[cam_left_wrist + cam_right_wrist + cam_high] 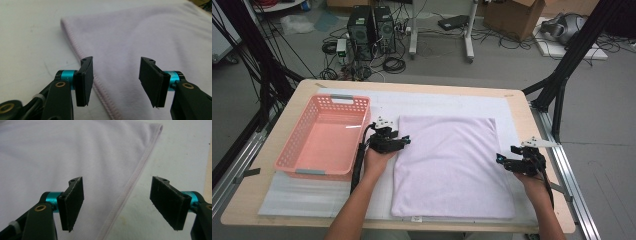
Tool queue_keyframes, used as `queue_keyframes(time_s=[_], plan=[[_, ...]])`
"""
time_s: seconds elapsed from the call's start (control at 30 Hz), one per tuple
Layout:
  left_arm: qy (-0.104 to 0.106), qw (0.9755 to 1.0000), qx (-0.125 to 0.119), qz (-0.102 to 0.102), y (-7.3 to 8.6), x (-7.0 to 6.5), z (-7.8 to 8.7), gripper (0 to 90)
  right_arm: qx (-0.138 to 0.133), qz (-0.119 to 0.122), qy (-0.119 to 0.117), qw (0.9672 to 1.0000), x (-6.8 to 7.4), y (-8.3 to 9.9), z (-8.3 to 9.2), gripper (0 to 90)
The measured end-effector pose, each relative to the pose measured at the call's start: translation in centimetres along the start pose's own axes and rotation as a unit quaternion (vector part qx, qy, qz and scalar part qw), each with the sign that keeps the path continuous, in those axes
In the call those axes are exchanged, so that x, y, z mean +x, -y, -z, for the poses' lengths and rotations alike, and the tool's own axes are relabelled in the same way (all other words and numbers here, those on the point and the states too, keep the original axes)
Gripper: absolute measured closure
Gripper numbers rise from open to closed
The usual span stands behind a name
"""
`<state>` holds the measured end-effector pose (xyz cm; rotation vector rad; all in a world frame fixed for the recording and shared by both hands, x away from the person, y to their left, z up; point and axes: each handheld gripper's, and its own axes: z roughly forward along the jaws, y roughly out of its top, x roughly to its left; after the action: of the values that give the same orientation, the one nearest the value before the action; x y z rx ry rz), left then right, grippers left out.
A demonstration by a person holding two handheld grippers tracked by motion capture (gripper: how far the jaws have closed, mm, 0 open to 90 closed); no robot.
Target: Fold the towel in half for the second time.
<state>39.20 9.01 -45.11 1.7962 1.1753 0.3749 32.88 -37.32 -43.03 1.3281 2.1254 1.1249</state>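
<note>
Risk first: both grippers are lining up on opposite side hems of the lilac towel (452,167), and either one may well be closing on a single layer, or on nothing. The left gripper (404,141) is hovering over the towel's left hem with its jaws parted and nothing between the pads; in the left gripper view the stitched hem (85,60) is running just inside the left pad (85,82), so a slightly off-line pinch would be sliding off the cloth onto the white mat (302,197). The right gripper (501,159) is standing open as well, released; in the right gripper view the right hem (140,167) is passing between the two pads but lying flat (no lifted edge to bite on). A pinch from too high would be catching air; one pressed too low would be dragging the mat along with it. Uneven grips on the two sides would be skewing any fold.

The towel itself is lying flat and smooth, roughly square, pale lilac with a soft nap and a narrow sewn border. It is sitting on the mat right of the table's centre, reaching close to the near edge. The pink basket (312,155) is standing empty toward the table's left edge, just beside the left hand.
</note>
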Motion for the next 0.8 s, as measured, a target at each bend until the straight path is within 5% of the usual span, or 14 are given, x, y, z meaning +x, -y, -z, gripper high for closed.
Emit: queue_keyframes(time_s=[0.07,0.17,0.43,0.57,0.67,0.77,0.8], plan=[[-0.011,0.9998,0.007,0.014,-0.2,0.3,-0.3,47.6,-0.001,-0.009,0.002,1.0,-0.5,-0.2,-0.7,32.7],[-0.024,0.9995,0.019,0.009,-0.7,0.4,-0.8,47.7,0.014,-0.025,0.014,0.9995,-1.2,-0.5,-1.8,35.5],[-0.055,0.9975,0.034,-0.028,-1.2,0.1,-1.9,65.2,0.027,-0.037,0.03,0.9985,-2.7,-2.3,-4.0,45.0],[-0.038,0.9987,0.034,-0.003,-1.3,0.4,-2.1,82.1,0.035,-0.041,0.041,0.9977,-3.0,-3.2,-5.6,49.9],[-0.041,0.9985,0.029,0.022,-1.4,0.6,-2.1,84.7,0.044,-0.043,0.046,0.997,-3.2,-3.4,-6.7,55.6],[-0.056,0.9975,0.023,0.036,-1.4,0.8,-2.0,85.0,0.044,-0.054,0.039,0.9968,-3.4,-3.5,-6.6,83.9],[-0.055,0.9974,0.022,0.042,-1.4,0.9,-1.9,85.1,0.044,-0.057,0.039,0.9966,-3.4,-3.5,-6.6,85.6]])
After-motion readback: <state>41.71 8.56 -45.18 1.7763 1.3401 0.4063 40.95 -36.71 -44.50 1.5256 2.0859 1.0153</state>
